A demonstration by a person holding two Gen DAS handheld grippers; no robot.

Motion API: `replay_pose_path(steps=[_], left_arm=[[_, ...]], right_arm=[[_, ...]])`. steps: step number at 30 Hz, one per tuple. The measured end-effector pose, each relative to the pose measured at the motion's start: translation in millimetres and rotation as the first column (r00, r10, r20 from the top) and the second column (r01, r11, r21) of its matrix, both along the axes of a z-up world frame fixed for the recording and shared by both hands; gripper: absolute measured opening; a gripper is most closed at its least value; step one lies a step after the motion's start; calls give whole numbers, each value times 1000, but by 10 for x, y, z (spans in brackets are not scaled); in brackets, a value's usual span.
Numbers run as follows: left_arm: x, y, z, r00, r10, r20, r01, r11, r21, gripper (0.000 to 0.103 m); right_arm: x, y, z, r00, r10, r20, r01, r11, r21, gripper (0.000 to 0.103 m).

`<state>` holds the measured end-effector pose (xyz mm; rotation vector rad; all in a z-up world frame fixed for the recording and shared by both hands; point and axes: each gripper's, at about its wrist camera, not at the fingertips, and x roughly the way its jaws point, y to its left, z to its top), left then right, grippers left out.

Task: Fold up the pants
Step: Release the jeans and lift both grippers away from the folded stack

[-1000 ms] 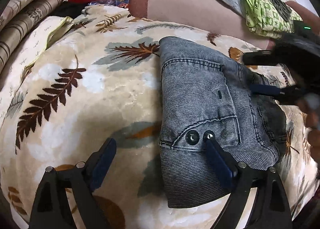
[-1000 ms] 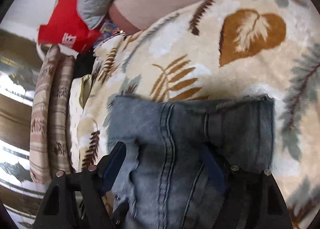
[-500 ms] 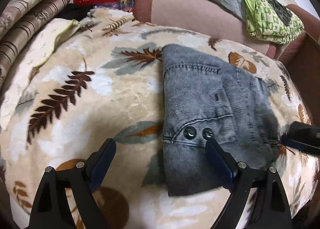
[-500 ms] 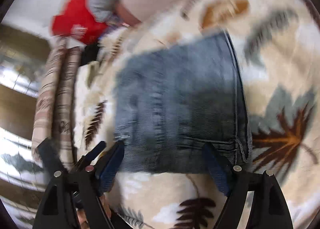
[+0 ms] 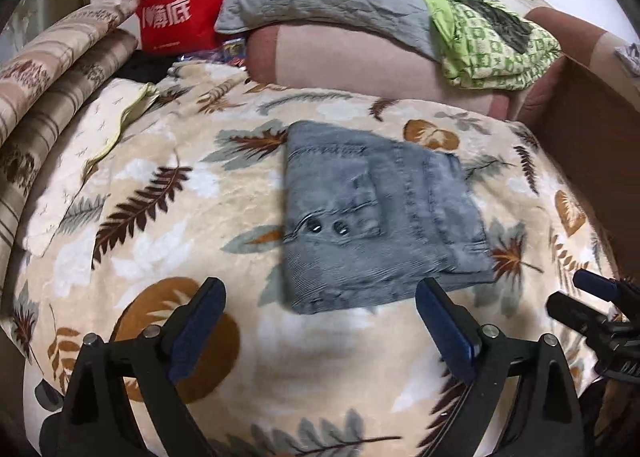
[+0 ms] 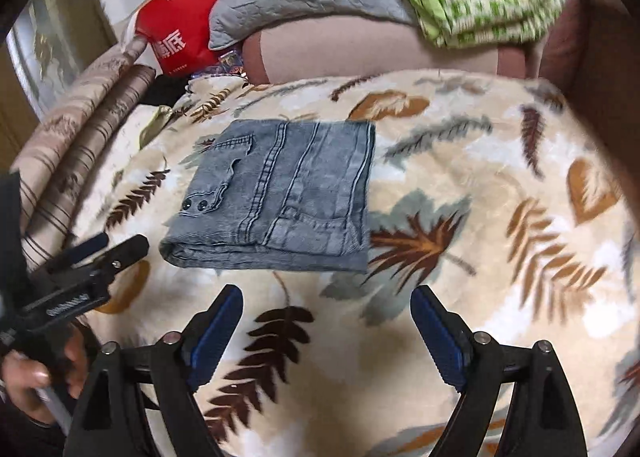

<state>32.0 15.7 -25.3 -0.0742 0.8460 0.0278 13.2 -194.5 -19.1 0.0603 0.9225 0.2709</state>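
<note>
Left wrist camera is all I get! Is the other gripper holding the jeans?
Observer: No. In the right wrist view the right gripper is open, with nothing between its fingers, and it sits short of the jeans.
Operator: Is the front of the fold tidy?
Observer: From the right view the near edge shows stacked layers lying flat on the leaf blanket.
Operator: Who's holding my gripper?
Observer: A bare hand grips the handle of the left gripper at that view's left edge.
</note>
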Motion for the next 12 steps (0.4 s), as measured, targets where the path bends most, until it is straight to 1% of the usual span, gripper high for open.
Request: replay_pose_path(steps=[2, 3, 4, 7, 10, 12], left_arm=[[28, -75, 75, 1000, -11, 2, 11, 1000, 7, 97], [47, -122, 113, 1000, -14, 6, 14, 1000, 21, 98], [62, -166, 130, 1000, -23, 3, 23, 999, 28, 102], [120, -247, 117, 999, -27, -30, 28, 999, 45, 103], [163, -297, 104, 999, -35, -39, 37, 998, 44, 103], [172, -305, 106, 998, -40, -43, 41, 999, 30, 103]], right_arm=[[-6, 25, 40, 1000, 11, 29, -10, 999, -47, 93], [-25, 18, 59, 999, 13, 46, -10, 998, -68, 94], [-36, 7, 66, 998, 15, 53, -10, 997, -80, 95], [-16, -17, 44, 999, 7, 38, -3, 996, -84, 95], [6, -31, 60, 999, 6, 41, -3, 997, -83, 95], [28, -22, 75, 999, 9, 43, -5, 996, -92, 95]])
